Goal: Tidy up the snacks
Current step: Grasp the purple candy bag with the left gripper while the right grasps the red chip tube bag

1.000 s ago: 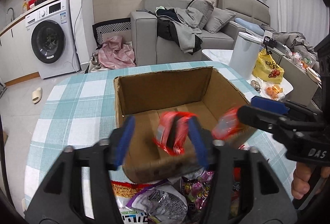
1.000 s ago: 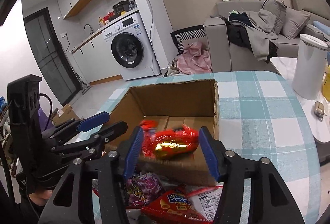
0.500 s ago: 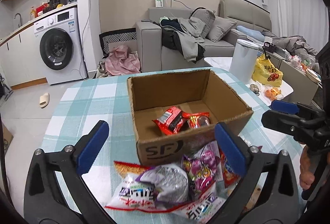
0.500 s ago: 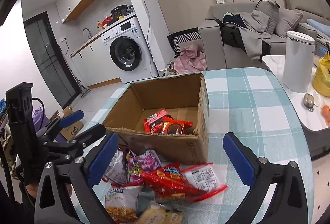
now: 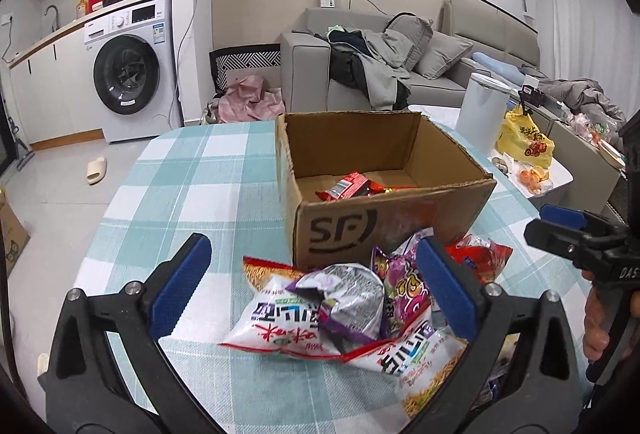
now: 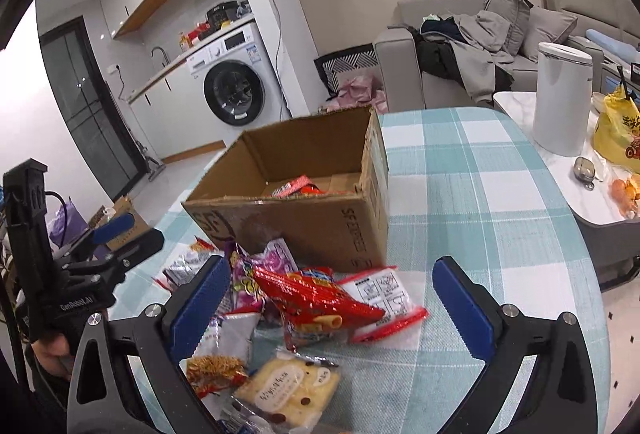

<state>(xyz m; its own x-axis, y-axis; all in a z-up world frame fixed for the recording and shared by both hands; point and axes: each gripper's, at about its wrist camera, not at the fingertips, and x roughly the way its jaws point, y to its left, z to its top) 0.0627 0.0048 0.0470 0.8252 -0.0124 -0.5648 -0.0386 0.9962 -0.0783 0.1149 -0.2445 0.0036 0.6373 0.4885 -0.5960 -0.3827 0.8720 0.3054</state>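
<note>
An open cardboard box [image 5: 400, 230] marked SF stands on the checked table, with red snack packets [image 5: 348, 186] inside; the box also shows in the right wrist view [image 6: 304, 222]. A pile of snack bags lies in front of it: a white noodle bag [image 5: 288, 322], a purple-silver bag [image 5: 352, 298], a red bag [image 6: 316, 302] and a wrapped yellow cake [image 6: 288, 386]. My left gripper [image 5: 312, 286] is open and empty above the pile. My right gripper [image 6: 332, 302] is open and empty over the red bag.
The teal checked tablecloth [image 5: 192, 186] covers the round table. A white bin [image 6: 560, 94] and a yellow bag [image 6: 616, 130] stand on a low table at the right. A sofa and a washing machine [image 5: 128, 70] lie behind.
Both grippers let go of red snack packets into the box, opened wide and drew back to above the pile in front of the box.
</note>
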